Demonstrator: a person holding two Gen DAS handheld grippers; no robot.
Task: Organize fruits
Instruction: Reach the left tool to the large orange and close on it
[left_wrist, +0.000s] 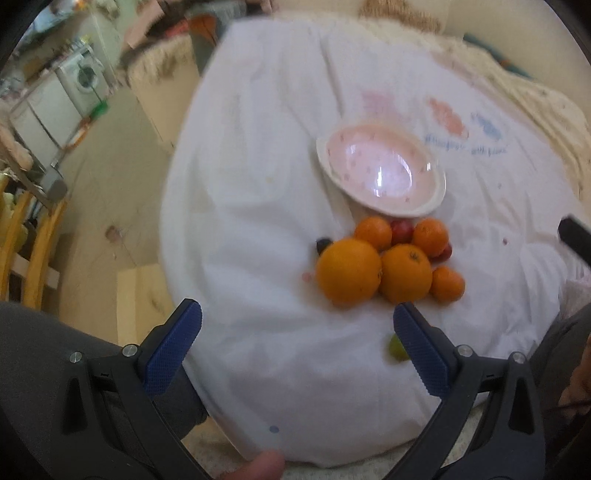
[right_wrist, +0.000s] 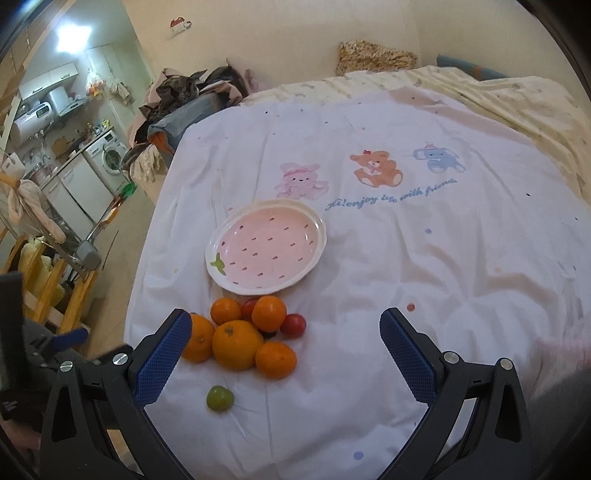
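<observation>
Left tongs (left_wrist: 297, 317): released, blue pads wide apart, nothing between them, held above the near part of a white sheet (left_wrist: 258, 184) spread on a bed. Left view is motion-blurred.

Right tongs (right_wrist: 286, 325): released, pads wide apart, nothing gripped, also above the white sheet (right_wrist: 406, 277).

Fruit pile: ahead of the left tongs and slightly right of their centre line; in the right view it lies just ahead of the right tongs' left pad.
- Five oranges (right_wrist: 236, 344) clustered and touching; the two largest sit nearest the tongs (left_wrist: 349, 271).
- Two small red fruits (right_wrist: 293, 325) tucked in the pile, one at its right edge, one between the two far oranges. Kind cannot be told.
- One small dark fruit (left_wrist: 323, 244) at the left edge of the pile in the left view.
- One small green fruit (right_wrist: 219, 398) lying apart, nearer than the pile, close beside the right tongs' left pad; in the left view it is partly hidden by the left tongs' right pad (left_wrist: 397, 347).

Strawberry-patterned pink plate (right_wrist: 266, 245): just beyond the pile, its rim almost touching the far oranges; holds nothing (left_wrist: 380, 168).

Sheet print of a rabbit, bear and elephant (right_wrist: 375, 168) lies beyond the plate, to the right.
</observation>
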